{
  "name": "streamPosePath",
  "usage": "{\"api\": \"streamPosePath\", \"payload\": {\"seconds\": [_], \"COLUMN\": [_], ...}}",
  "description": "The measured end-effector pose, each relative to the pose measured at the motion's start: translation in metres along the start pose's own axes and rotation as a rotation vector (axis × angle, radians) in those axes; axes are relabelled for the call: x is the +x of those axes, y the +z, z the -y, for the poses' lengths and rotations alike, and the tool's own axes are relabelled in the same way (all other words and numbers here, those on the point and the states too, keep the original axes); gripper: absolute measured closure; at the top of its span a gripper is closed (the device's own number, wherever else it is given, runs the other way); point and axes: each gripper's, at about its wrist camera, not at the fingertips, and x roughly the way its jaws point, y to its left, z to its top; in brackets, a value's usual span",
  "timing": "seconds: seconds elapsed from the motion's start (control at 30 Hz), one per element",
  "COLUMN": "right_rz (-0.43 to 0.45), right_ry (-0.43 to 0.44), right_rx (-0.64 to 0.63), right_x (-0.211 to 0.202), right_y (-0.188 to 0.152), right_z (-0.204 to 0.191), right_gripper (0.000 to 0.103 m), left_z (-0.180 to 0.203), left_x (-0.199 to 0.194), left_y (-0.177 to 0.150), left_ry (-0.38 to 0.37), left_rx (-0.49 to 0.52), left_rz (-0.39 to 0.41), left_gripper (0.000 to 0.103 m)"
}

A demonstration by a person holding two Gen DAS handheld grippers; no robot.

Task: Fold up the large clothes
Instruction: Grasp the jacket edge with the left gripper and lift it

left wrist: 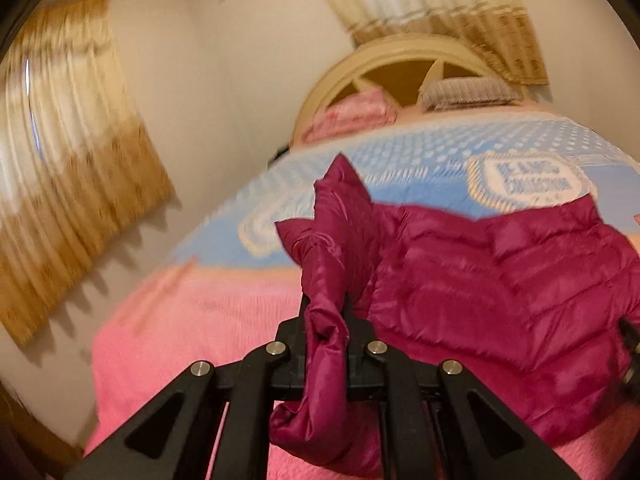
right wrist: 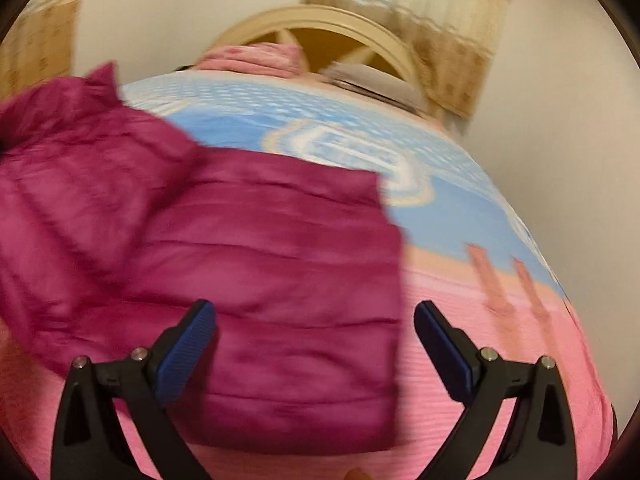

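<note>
A bedroom, mid-fold: a magenta puffer jacket [right wrist: 248,248] lies spread on the pink bedspread [left wrist: 192,320] near the foot of a bed, its far edge reaching onto the blue blanket [left wrist: 400,160] w/ white lettering. The left gripper [left wrist: 326,312] is clamped tight on a bunched part of the jacket, prob. a sleeve or side edge, and the fabric stands up in a peak above the jaws and droops below them. That pinch at an outer part makes sense: lifting it lets the flap swing over the body of the jacket for the first fold. The right gripper [right wrist: 316,328] hovers over the jacket's near right corner w/ its blue-padded fingers [right wrist: 188,344] spread wide, nothing between them; it looks placed to take the hem or steady the body. Both views are blurred, so seams and zip can't be made out. At the headboard [left wrist: 400,52] sit a pink pillow [left wrist: 352,114] and a grey one [left wrist: 468,92]; curtains [left wrist: 72,152] hang at the walls.
</note>
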Motion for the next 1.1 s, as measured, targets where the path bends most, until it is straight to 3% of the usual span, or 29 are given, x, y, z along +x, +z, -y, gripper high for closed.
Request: {"api": "streamPosePath", "payload": {"seconds": [0.2, 0.33, 0.47, 0.6, 0.8, 0.9, 0.97, 1.03, 1.1], "right_rz": [-0.09, -0.135, -0.161, -0.194, -0.209, -0.211, -0.21, -0.211, -0.212], "right_ry": [-0.149, -0.199, -0.231, -0.254, -0.239, -0.239, -0.237, -0.233, -0.232], "right_rx": [0.159, 0.219, 0.228, 0.242, 0.275, 0.278, 0.282, 0.286, 0.289], "right_x": [0.036, 0.047, 0.046, 0.048, 0.055, 0.059, 0.06, 0.061, 0.061], "right_y": [-0.025, -0.044, -0.056, -0.069, -0.079, -0.081, -0.081, -0.082, -0.082], "right_z": [0.12, 0.164, 0.182, 0.195, 0.204, 0.203, 0.204, 0.204, 0.204], "right_gripper": [0.002, 0.002, 0.002, 0.002, 0.002, 0.002, 0.002, 0.002, 0.002], "left_z": [0.084, 0.15, 0.21, 0.264, 0.278, 0.277, 0.273, 0.27, 0.269], "left_x": [-0.046, -0.064, -0.063, -0.045, -0.039, -0.046, -0.057, -0.07, -0.085], "left_y": [0.033, 0.036, 0.027, 0.0, -0.01, -0.006, -0.005, -0.001, 0.001], "left_ry": [-0.028, -0.073, -0.117, -0.124, -0.16, -0.193, -0.218, -0.242, -0.234], "left_rx": [0.166, 0.276, 0.365, 0.466, 0.451, 0.436, 0.423, 0.403, 0.397], "left_rz": [0.182, 0.255, 0.261, 0.218, 0.187, 0.174, 0.17, 0.185, 0.219], "left_gripper": [0.094, 0.094, 0.094, 0.094, 0.09, 0.077, 0.054, 0.037, 0.029]}}
